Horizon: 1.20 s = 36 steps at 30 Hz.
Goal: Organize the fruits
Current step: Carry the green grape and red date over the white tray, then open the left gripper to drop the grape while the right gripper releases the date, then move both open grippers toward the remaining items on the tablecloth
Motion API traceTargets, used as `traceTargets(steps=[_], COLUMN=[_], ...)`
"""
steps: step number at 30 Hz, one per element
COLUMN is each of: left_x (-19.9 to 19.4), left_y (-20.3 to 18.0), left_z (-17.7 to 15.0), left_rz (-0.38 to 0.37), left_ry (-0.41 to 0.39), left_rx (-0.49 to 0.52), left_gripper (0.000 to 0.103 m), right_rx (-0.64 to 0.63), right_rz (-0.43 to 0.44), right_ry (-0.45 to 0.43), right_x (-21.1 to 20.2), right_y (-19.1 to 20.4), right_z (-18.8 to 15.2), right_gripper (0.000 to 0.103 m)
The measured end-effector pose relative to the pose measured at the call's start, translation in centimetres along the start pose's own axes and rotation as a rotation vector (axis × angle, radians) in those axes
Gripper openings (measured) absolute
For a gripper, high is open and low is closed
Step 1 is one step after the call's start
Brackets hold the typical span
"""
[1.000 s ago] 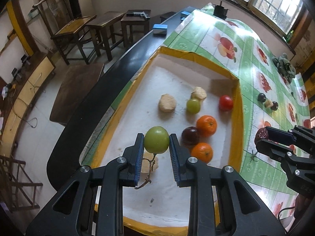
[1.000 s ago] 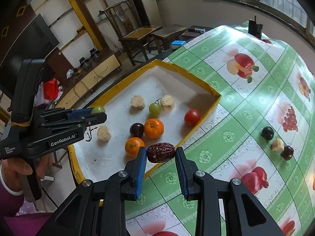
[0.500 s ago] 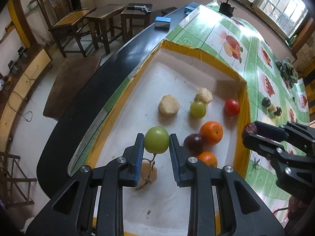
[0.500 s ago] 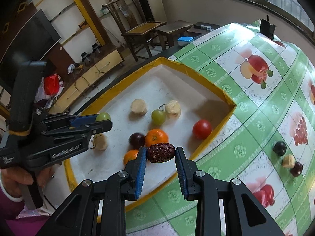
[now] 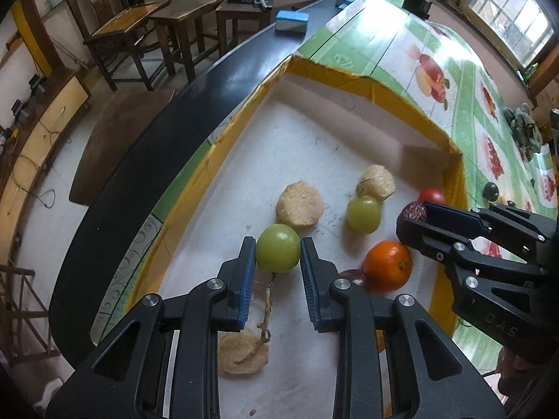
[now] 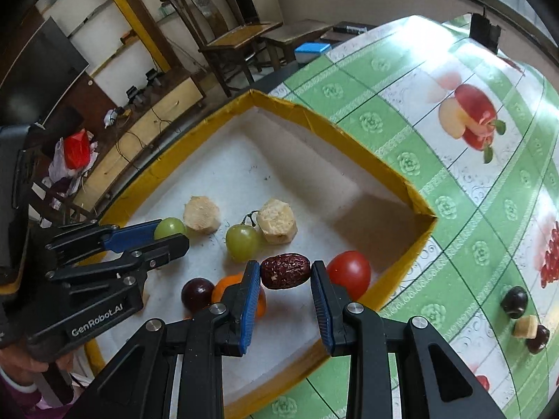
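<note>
Over the yellow-edged tray (image 5: 398, 92), the left tongs (image 5: 278, 257) squeeze a green grape (image 5: 278, 252) — its stem hangs down. Further right, the right tongs (image 6: 285, 272) pinch a red date (image 6: 285, 271) above the tray. Only the right view shows three small fruits (image 6: 523, 317) on the worktop (image 6: 401, 80).

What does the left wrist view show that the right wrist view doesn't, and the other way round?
Only the left wrist view shows the pale chunk under the dangling stem. Only the right wrist view shows the three small pieces on the tablecloth. Both show the left gripper shut on the green grape, the right gripper shut on the red date, and the tray.
</note>
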<state>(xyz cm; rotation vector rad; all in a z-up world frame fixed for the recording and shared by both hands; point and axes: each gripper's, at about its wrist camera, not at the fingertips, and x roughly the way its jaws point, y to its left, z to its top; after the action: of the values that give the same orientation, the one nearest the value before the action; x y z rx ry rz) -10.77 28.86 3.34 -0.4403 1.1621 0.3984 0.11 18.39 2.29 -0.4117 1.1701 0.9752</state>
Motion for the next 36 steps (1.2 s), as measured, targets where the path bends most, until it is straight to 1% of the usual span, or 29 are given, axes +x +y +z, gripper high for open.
traceTargets(steps=[2,4,5,6,8,9,10,11,15,20,24,28,32,36], left_x=[0.0,0.1,0.1,0.1,-0.1,-0.3,-0.5,-0.8,-1.7,-3.5,-4.6,-5.3,-5.5,-5.3], left_y=[0.0,0.0,0.0,0.0,0.0,0.0,0.1,0.2,-0.3,-2.2,-4.5,-7.6,-10.8,-13.8], left_z=[0.0,0.0,0.0,-0.1,-0.1,-0.2,-0.2,-0.3,-0.5,-0.8,-0.9,-1.1,-1.5,-1.9], left_rz=[0.000,0.004,0.005,0.011,0.018,0.013,0.009,0.005,0.010,0.017,0.002,-0.036,-0.067,-0.101], left_ry=[-0.002,-0.002,-0.002,-0.001,-0.005,-0.013,-0.020,-0.032,-0.049,-0.093,-0.121,-0.129,-0.128,-0.115], left_rx=[-0.006,-0.009,-0.010,-0.010,-0.012,-0.017,-0.022,-0.027,-0.023,0.014,0.063,0.117,0.176,0.224], left_gripper=[0.025,0.026,0.026,0.027,0.037,0.047,0.053,0.054,0.055,0.055,0.055,0.055,0.055,0.055], right_rx=[0.016,0.020,0.023,0.024,0.031,0.036,0.043,0.052,0.066,0.076,0.108,0.141,0.197,0.254], right_rz=[-0.005,0.015,0.012,0.012,0.010,0.014,0.022,0.030,0.040,0.032,0.019,-0.013,-0.043,-0.092], right_ry=[-0.008,-0.020,-0.016,-0.014,-0.010,-0.014,-0.019,-0.025,-0.048,-0.098,-0.132,-0.159,-0.180,-0.185], right_x=[0.5,0.5,0.5,0.5,0.2,0.0,-0.2,-0.5,-1.8,-4.5,-6.9,-9.1,-11.2,-13.2], right_y=[-0.1,-0.1,0.0,-0.1,-0.2,-0.2,-0.3,-0.4,-0.4,-0.4,-1.9,-3.4,-5.9,-8.5], right_z=[0.0,0.1,0.1,0.2,0.1,0.1,0.0,-0.2,-0.9,-2.1,-3.5,-5.4,-8.1,-11.0], right_gripper=[0.029,0.029,0.029,0.031,0.034,0.034,0.035,0.035,0.036,0.036,0.037,0.037,0.038,0.039])
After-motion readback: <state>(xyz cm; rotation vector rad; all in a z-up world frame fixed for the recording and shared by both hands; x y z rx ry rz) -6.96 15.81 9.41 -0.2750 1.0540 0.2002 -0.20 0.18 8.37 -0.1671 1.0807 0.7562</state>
